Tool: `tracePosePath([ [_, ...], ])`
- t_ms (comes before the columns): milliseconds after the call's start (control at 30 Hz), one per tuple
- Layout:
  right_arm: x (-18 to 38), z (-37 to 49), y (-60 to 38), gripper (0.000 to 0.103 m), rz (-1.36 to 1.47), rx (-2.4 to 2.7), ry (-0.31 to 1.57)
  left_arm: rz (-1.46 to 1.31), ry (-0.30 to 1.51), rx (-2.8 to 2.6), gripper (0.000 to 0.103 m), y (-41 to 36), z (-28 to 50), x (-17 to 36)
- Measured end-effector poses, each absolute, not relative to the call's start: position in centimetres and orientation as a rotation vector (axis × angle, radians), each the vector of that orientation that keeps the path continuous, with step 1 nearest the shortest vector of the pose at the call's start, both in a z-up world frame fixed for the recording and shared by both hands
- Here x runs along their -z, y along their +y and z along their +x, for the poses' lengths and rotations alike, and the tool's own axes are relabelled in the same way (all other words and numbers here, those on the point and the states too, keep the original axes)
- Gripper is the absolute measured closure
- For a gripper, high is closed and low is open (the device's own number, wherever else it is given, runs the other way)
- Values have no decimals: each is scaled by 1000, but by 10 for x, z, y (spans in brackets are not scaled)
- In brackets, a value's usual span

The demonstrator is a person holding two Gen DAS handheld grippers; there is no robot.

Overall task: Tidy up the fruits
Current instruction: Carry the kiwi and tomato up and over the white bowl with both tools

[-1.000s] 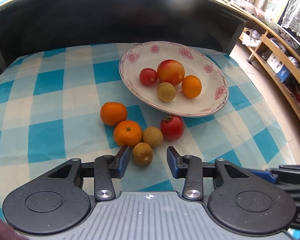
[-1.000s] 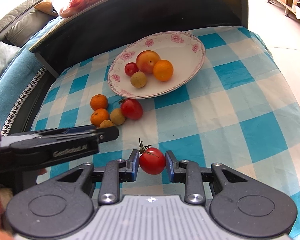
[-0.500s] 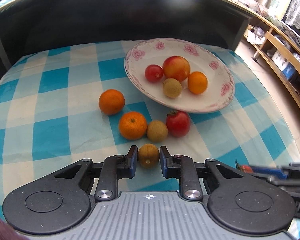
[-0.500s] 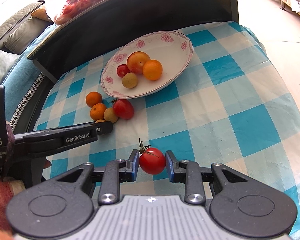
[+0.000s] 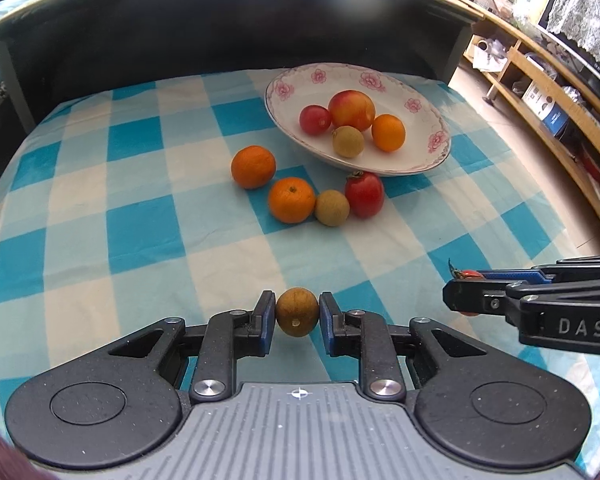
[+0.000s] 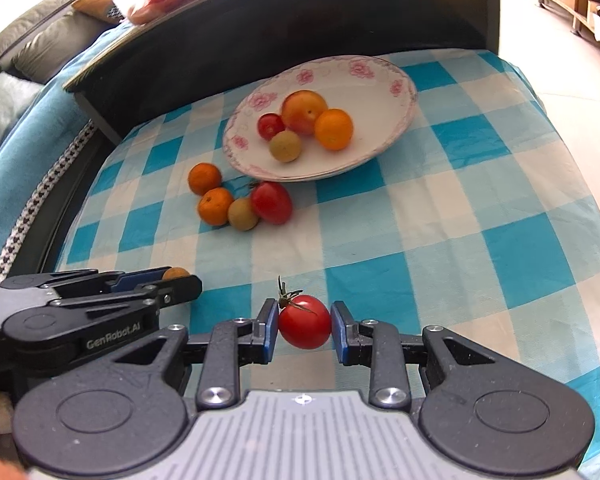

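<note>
Nearest the left wrist camera, the left tool (image 5: 298, 312) is closed on a small brown longan (image 5: 297, 312), pinched across its middle between the blue pads, apparently lifted clear of the checked cloth (image 5: 140, 216) on the desk. Its shell looks thin, dry and slightly rough, so it should be light and grip well, though a hard squeeze could crack it. Close to the other camera, the right tool (image 6: 305, 322) is clamped on a red tomato (image 6: 305, 322) with a green stem pointing up and left. That skin is glossy, smooth and taut over soft flesh; I judge it slippery and easily bruised, best held as it is, across the widest part with gentle pressure.

Farther out, four loose fruits sit on the blue-and-white cloth just before the plate: two dimpled orange tangerines (image 5: 291, 199), a pale tan longan (image 5: 332, 208) touching the nearer tangerine, and a second tomato (image 5: 364, 194) close against the plate's front edge; whether it actually touches the rim I cannot tell.

Beyond them, the shallow white plate (image 5: 420, 100), glazed ceramic with pink flowers around the rim, holds a small tomato, a red-yellow round fruit, an orange and another longan, bunched together. Behind stands a dark curved board (image 5: 220, 32).
</note>
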State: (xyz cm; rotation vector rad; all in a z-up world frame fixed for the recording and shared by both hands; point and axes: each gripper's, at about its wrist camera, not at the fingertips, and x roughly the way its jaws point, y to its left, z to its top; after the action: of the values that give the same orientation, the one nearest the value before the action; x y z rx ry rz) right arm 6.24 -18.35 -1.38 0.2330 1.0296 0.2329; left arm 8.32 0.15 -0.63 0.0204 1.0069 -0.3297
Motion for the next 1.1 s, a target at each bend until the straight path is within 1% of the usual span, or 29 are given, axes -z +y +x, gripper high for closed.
tracePosePath([
  [267,-6,41,-174,72,213,-183,1010,-13,946,386,73,0,69,-23],
  [500,-40,33,-172,72,167,-123,982,-47,902,392,73,-2,62,-51],
  [700,-57,33,-178,72,172,-141,936,-28,911,327,73,-4,63,-64],
  [933,-73,48,-195,72,248,-140,885,7,898,318,73,-12,79,-83],
  [1100,-80,67,-196,72,253,-137,876,26,899,335,72,-22,101,-85],
])
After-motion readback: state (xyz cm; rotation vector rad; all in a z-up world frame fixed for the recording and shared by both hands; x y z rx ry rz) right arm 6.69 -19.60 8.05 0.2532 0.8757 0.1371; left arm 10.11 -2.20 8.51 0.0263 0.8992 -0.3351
